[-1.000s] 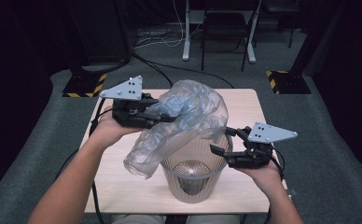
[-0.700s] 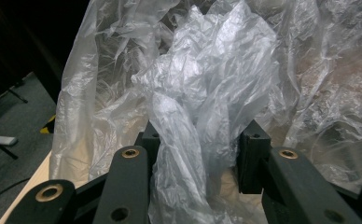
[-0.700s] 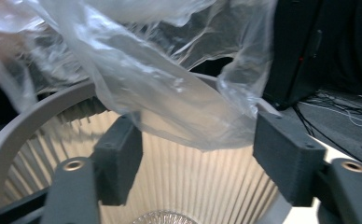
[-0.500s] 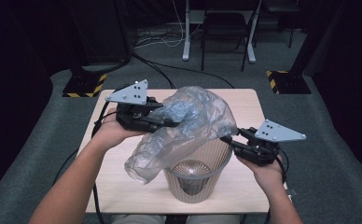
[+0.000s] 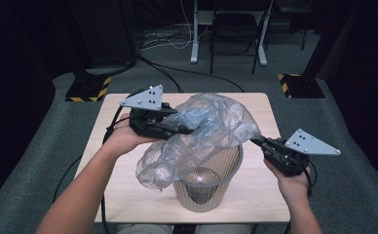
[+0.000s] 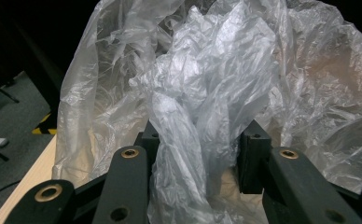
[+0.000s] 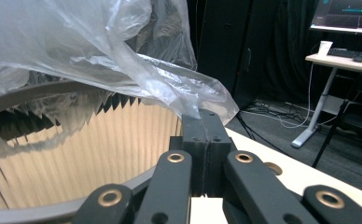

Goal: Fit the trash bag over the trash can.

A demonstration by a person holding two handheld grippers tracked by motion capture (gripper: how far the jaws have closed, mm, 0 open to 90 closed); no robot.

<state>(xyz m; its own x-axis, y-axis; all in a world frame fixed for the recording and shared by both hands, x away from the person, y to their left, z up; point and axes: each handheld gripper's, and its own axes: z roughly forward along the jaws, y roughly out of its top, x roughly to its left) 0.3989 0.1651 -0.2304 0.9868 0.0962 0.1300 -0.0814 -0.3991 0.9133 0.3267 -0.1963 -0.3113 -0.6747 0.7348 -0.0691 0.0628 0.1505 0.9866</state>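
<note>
A crumpled clear plastic bag (image 5: 211,126) hangs stretched over a tan ribbed waste bin (image 5: 204,200) standing at the table's front edge. My left gripper (image 5: 189,130) holds the bag's left side above the table. In the left gripper view a thick bunch of the bag (image 6: 216,84) sits pinched between its jaws (image 6: 198,140). My right gripper (image 5: 256,142) is to the right of the bin, with the bag's right edge clamped in it. In the right gripper view, that gripper (image 7: 201,116) is closed tight on a thin corner of the bag (image 7: 100,51), just over the bin's rim (image 7: 100,140).
The light wooden table (image 5: 255,200) has bare surface behind and beside the bin. Grey carpet surrounds it. Yellow-black striped stand bases (image 5: 87,90) (image 5: 294,83) and desk legs (image 5: 226,48) stand behind. A desk with monitor and keyboard (image 7: 342,56) is in the right gripper view.
My right gripper has pulled the bag's edge out to the right, away from the bin, stretching the bag wider. The left gripper has drifted slightly right with its bunch.
</note>
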